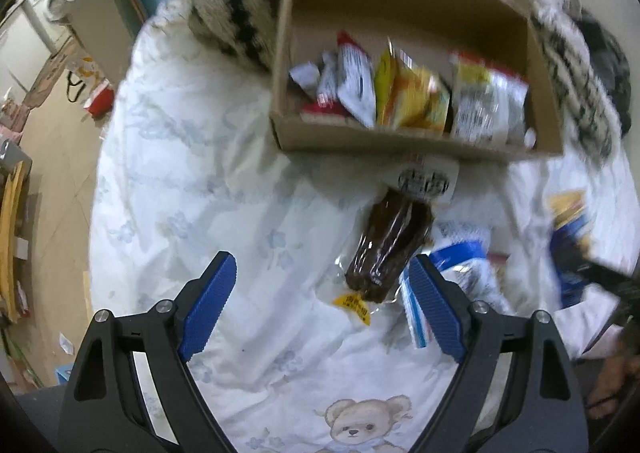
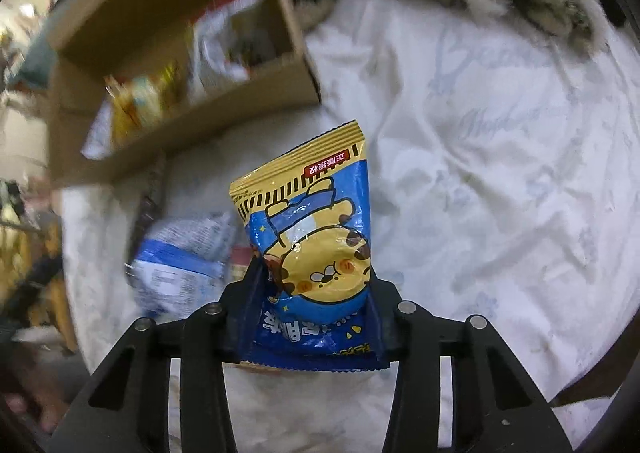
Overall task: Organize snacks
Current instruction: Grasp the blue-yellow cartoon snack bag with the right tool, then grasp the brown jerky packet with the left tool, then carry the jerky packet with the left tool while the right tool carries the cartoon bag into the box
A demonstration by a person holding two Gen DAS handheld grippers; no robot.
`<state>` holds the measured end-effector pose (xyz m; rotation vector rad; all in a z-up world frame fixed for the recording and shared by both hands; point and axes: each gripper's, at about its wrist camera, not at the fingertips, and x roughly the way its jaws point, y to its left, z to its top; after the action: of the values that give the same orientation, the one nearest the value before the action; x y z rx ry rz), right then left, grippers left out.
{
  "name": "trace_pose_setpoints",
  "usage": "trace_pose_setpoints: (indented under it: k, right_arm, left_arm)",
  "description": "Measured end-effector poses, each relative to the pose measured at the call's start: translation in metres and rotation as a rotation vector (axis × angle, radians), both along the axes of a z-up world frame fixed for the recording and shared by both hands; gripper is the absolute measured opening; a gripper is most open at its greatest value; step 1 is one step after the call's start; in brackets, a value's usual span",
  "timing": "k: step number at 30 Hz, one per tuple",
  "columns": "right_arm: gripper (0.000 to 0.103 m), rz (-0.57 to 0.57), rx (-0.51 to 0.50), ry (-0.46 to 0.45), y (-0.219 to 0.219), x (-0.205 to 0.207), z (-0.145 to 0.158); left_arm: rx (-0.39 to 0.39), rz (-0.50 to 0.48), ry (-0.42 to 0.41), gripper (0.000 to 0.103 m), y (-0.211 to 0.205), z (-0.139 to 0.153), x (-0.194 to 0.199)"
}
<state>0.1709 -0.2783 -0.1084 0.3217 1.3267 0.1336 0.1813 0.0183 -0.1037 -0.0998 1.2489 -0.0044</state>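
Observation:
A cardboard box (image 1: 404, 143) with several snack packets stood along its front wall lies on the white bedsheet; the right wrist view shows the same box (image 2: 192, 125) at upper left. In front of it lies a dark brown sausage-like snack (image 1: 386, 249) in clear wrap. My left gripper (image 1: 322, 269) hovers open over the sheet, the brown snack just inside its right finger (image 1: 434, 303). My right gripper (image 2: 316, 277) is shut on a blue and yellow snack bag (image 2: 316, 229) with a cartoon animal, lifted off the sheet. A blue and white packet (image 2: 180, 265) lies left of it.
A striped furry blanket (image 1: 236, 5) lies behind and beside the box. The bed's left edge drops to a tan floor (image 1: 52, 157) with clutter. A teddy-bear print (image 1: 360, 425) marks the sheet near me. White sheet (image 2: 500, 173) stretches right of the held bag.

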Motion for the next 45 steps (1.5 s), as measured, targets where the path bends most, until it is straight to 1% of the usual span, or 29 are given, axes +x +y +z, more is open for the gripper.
trace_pose_setpoints:
  k: [2, 4, 7, 9, 11, 13, 15, 17, 18, 19, 20, 22, 24, 25, 26, 29, 32, 36, 39, 43, 45]
  right_arm:
    - [0.045, -0.004, 0.041, -0.037, -0.005, -0.004, 0.015]
    - [0.045, -0.007, 0.057, -0.055, -0.009, -0.008, 0.022]
    - [0.045, -0.026, 0.081, -0.043, -0.015, -0.007, 0.018]
    - [0.045, -0.036, 0.100, -0.032, -0.012, -0.002, 0.012]
    - [0.045, -0.033, 0.105, -0.036, -0.009, 0.003, 0.012]
    - [0.045, -0.026, 0.105, -0.043, -0.003, 0.005, 0.019]
    - [0.045, -0.025, 0.109, -0.043, -0.002, 0.005, 0.019]
    - [0.045, -0.027, 0.113, -0.038, -0.002, 0.005, 0.017]
    - [0.045, -0.029, 0.114, -0.035, -0.002, 0.005, 0.017]
    - [0.045, -0.030, 0.114, -0.034, -0.003, 0.005, 0.016]
    - [0.045, -0.031, 0.114, -0.033, -0.003, 0.005, 0.016]
    - [0.045, -0.033, 0.113, -0.033, -0.003, 0.005, 0.016]
    - [0.045, -0.034, 0.113, -0.034, -0.002, 0.006, 0.016]
    - [0.045, -0.033, 0.113, -0.034, -0.002, 0.006, 0.016]
    - [0.045, -0.032, 0.113, -0.035, -0.002, 0.006, 0.016]
    - [0.045, -0.028, 0.113, -0.038, -0.001, 0.006, 0.017]
    - [0.045, -0.032, 0.115, -0.043, -0.003, 0.005, 0.019]
    - [0.045, -0.035, 0.122, -0.053, -0.005, 0.004, 0.022]
    - [0.045, -0.026, 0.125, -0.058, -0.003, 0.002, 0.024]
    - [0.045, -0.011, 0.129, -0.066, -0.001, -0.001, 0.028]
    - [0.045, -0.006, 0.129, -0.069, -0.001, -0.002, 0.029]
  left_arm:
    - [0.013, -0.052, 0.052, 0.086, -0.006, -0.017, 0.005]
    - [0.035, -0.100, 0.111, 0.086, -0.012, -0.035, 0.009]
    - [0.017, -0.152, 0.159, 0.086, -0.021, -0.048, 0.015]
    - [-0.003, -0.172, 0.152, 0.086, -0.027, -0.050, 0.020]
    - [-0.019, -0.199, 0.163, 0.086, -0.033, -0.053, 0.027]
    - [-0.007, -0.228, 0.164, 0.086, -0.041, -0.059, 0.034]
    - [-0.002, -0.248, 0.182, 0.086, -0.046, -0.068, 0.039]
    - [-0.002, -0.244, 0.182, 0.086, -0.048, -0.074, 0.044]
    - [-0.002, -0.244, 0.168, 0.086, -0.049, -0.073, 0.044]
    - [-0.002, -0.247, 0.159, 0.076, -0.050, -0.072, 0.044]
    - [0.022, -0.252, 0.156, 0.063, -0.051, -0.071, 0.043]
    - [0.054, -0.273, 0.151, 0.054, -0.056, -0.070, 0.042]
    - [0.059, -0.290, 0.142, 0.049, -0.057, -0.068, 0.040]
    - [0.057, -0.290, 0.140, 0.044, -0.057, -0.066, 0.039]
    - [0.051, -0.282, 0.139, 0.042, -0.055, -0.064, 0.037]
    - [0.053, -0.265, 0.145, 0.040, -0.051, -0.059, 0.029]
    - [0.059, -0.228, 0.163, 0.039, -0.046, -0.054, 0.018]
    - [0.065, -0.205, 0.172, 0.039, -0.042, -0.044, 0.001]
    - [0.046, -0.172, 0.178, 0.039, -0.039, -0.036, -0.016]
    - [0.039, -0.128, 0.156, 0.039, -0.035, -0.024, -0.039]
    - [0.033, -0.099, 0.129, 0.039, -0.032, -0.015, -0.055]
